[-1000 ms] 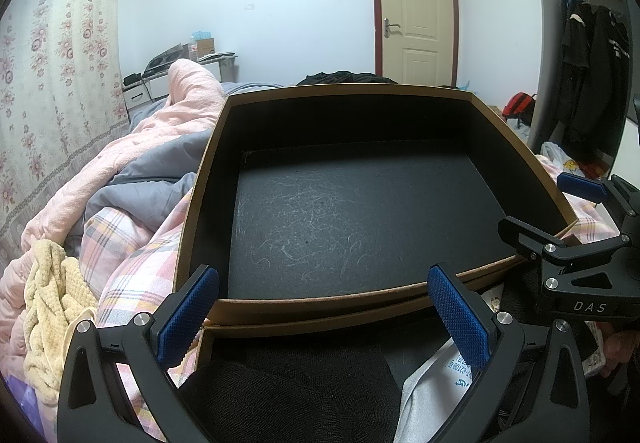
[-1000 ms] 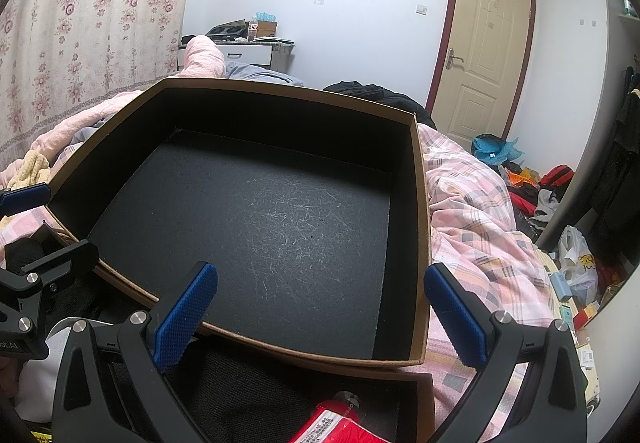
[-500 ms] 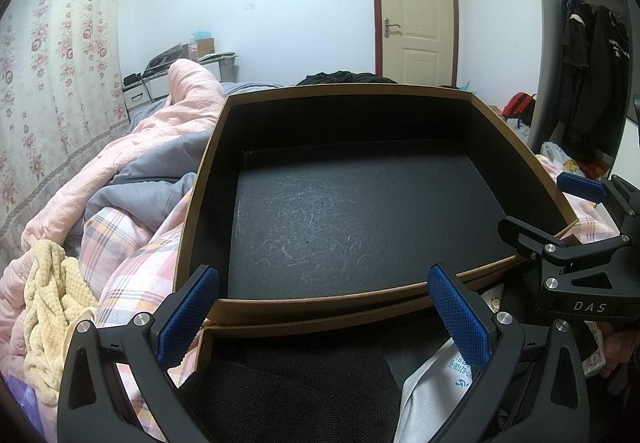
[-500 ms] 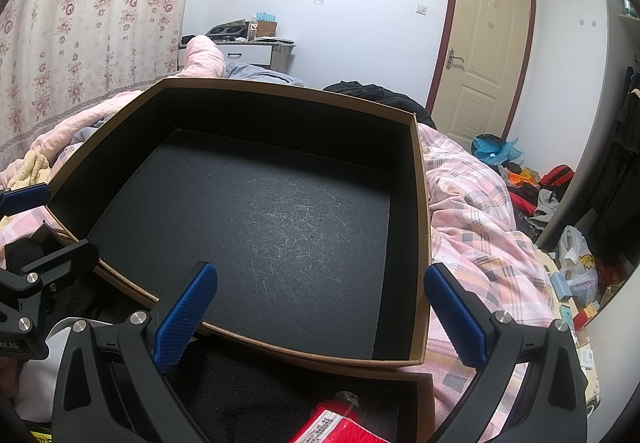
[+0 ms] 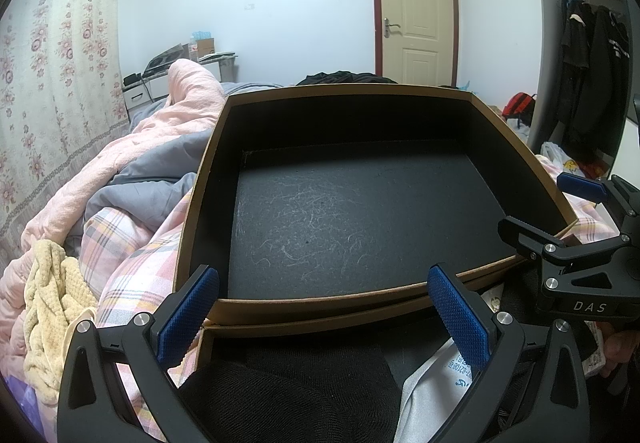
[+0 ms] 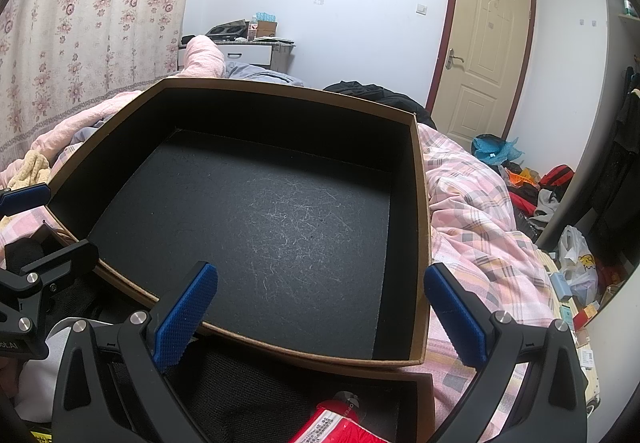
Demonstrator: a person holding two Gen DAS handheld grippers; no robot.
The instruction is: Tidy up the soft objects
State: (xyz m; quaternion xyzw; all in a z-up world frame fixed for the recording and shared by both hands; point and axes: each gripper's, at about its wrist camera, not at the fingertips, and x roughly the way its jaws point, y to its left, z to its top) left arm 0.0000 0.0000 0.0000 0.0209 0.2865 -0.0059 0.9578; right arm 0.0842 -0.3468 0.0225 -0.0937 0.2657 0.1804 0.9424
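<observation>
A brown cardboard box with a black lining (image 5: 202,179) (image 6: 422,203) lies empty on the bed ahead of both grippers. A second box section (image 5: 304,321) lies under its near edge, holding black fabric (image 5: 280,395), a white packet (image 5: 432,395) and a red packet (image 6: 332,427). My left gripper (image 5: 322,313) is open and empty above the black fabric. My right gripper (image 6: 320,313) is open and empty at the box's near edge. A cream knitted cloth (image 5: 48,307) lies on the bed at the left.
A pink and grey quilt (image 5: 132,163) and a plaid pink sheet (image 6: 480,223) cover the bed around the box. Dark clothes (image 6: 372,93) lie behind the box. Bags and clutter (image 6: 560,235) sit on the floor at the right. A door (image 5: 414,11) is at the back.
</observation>
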